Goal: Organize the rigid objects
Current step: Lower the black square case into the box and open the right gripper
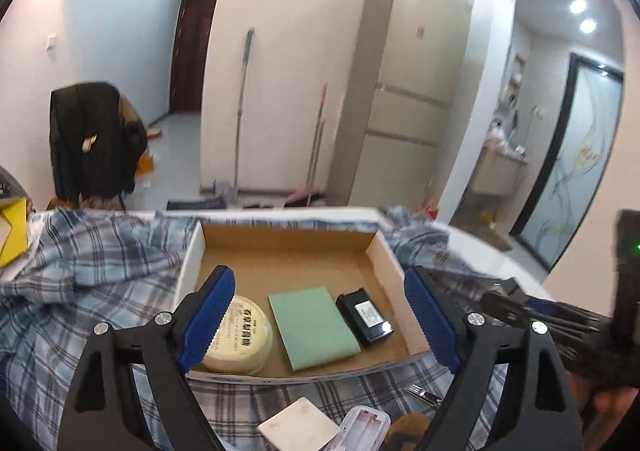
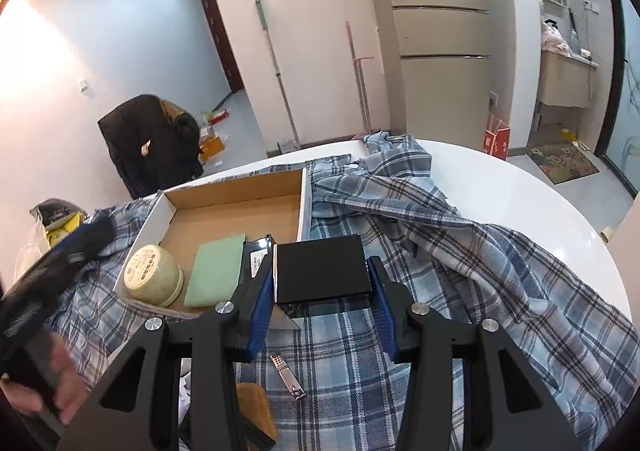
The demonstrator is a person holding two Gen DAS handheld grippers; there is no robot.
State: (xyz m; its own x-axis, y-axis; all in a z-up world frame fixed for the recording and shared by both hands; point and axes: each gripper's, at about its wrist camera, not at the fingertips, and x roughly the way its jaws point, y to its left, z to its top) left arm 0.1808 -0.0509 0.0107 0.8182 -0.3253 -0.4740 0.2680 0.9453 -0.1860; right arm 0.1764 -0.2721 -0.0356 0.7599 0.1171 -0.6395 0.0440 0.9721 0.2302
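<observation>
A shallow cardboard box (image 1: 188,255) lies on a plaid shirt. Inside, from left to right, are a round cream tin (image 1: 244,335), a flat green pad (image 1: 312,325) and a small black battery-like block (image 1: 366,315). My left gripper (image 1: 320,279) is open above the box's near edge, and nothing sits between its blue pads. My right gripper (image 2: 320,267) is shut on a flat black rectangular box (image 2: 322,271), held just right of the cardboard box (image 2: 236,191). The tin (image 2: 154,277) and green pad (image 2: 214,271) show there too.
A blue plaid shirt (image 2: 440,251) covers much of the round white table (image 2: 520,187). A nail clipper (image 2: 288,377), a white card (image 1: 298,425), a white case (image 1: 366,429) and a brown item (image 2: 252,407) lie near the front edge. Yellow packaging (image 1: 12,235) sits far left.
</observation>
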